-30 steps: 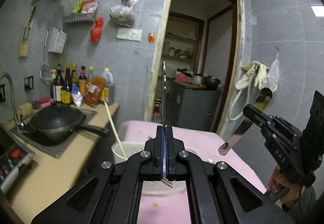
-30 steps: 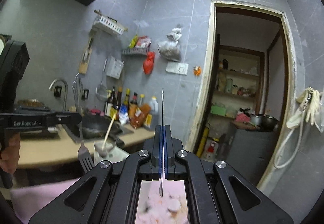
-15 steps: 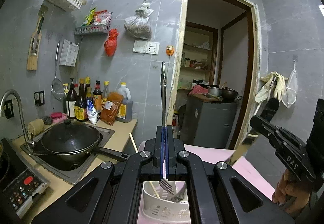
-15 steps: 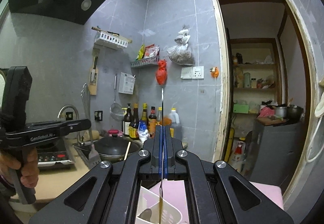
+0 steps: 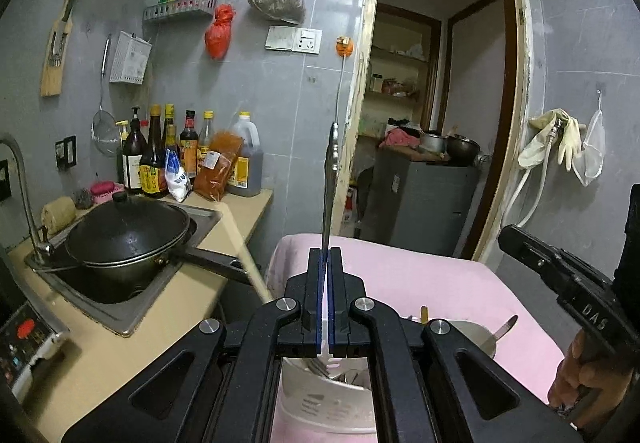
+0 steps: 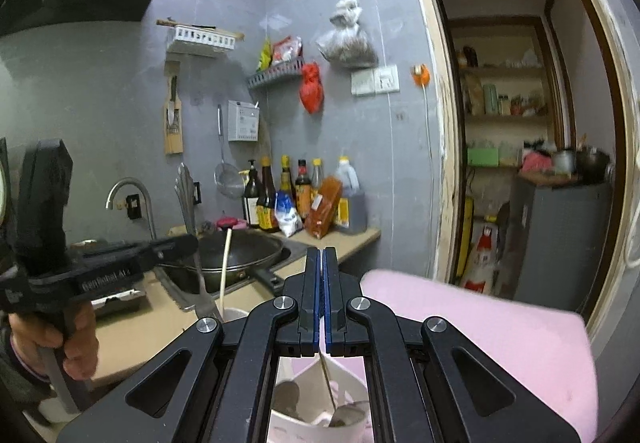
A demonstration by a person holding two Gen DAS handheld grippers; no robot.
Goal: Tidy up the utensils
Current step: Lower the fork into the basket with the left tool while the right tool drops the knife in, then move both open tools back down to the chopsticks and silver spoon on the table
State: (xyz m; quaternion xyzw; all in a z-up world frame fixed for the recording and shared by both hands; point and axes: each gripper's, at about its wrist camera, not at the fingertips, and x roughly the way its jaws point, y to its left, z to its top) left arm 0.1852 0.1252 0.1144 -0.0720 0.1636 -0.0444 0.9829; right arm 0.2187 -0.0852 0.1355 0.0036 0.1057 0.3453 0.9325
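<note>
My left gripper [image 5: 325, 255] is shut on a steel fork [image 5: 331, 171]. The fork's handle points up and its tines hang just over the white utensil holder [image 5: 320, 407] on the pink cloth. From the right wrist view, that gripper [image 6: 192, 241] and fork [image 6: 185, 183] are at the left, by a chopstick [image 6: 226, 263] in the holder [image 6: 296, 429]. My right gripper [image 6: 322, 255] is shut, with no handle showing above its jaws. Below it a spoon [image 6: 344, 415] stands bowl-down in the holder. The right gripper's tip [image 5: 505, 237] looks bare.
A lidded black wok [image 5: 124, 227] sits in the sink on the beige counter [image 5: 132, 347] to the left, with sauce bottles [image 5: 180, 159] behind it. The pink-covered table [image 5: 420, 275] stretches toward an open doorway [image 5: 436, 103]. A hand [image 5: 580, 371] grips the right tool.
Both grippers came forward and a little lower over the holder. The spoon handle that stood above the right jaws is gone from there; the spoon now stands in the holder.
</note>
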